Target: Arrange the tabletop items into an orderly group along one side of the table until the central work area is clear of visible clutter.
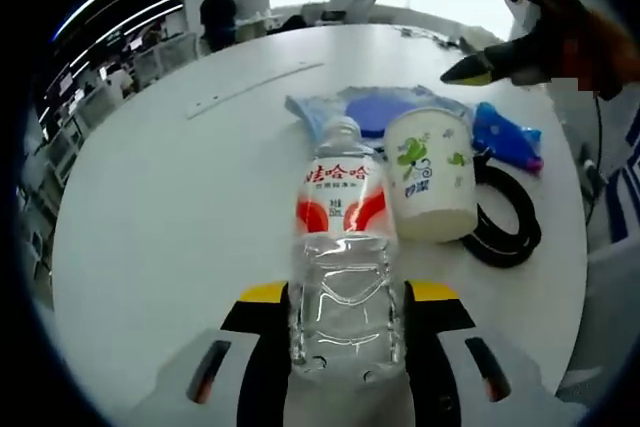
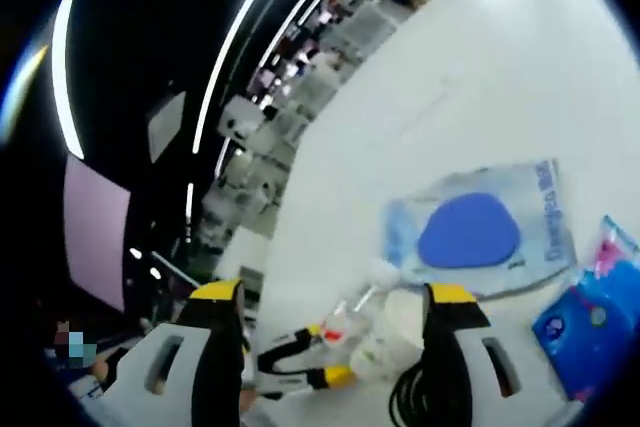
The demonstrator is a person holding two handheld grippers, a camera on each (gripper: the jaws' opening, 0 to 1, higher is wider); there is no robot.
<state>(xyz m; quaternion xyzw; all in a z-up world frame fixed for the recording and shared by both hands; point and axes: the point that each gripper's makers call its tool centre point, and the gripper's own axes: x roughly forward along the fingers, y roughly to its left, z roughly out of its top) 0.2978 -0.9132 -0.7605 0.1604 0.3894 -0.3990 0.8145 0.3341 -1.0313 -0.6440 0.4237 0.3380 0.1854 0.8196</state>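
Left claw [image 1: 346,299] — black jaws, yellow tips, grey body.

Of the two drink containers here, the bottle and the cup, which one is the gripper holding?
The bottle: it sits between the left gripper's jaws. The cup stands free beside it.

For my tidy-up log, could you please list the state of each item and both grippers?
Water bottle: capped, clamped in left gripper.
Paper cup: upright, beside bottle.
Black cable: coiled, on table.
Clear pouch: flat.
Blue packet: lying on table.
Right gripper: open, empty.
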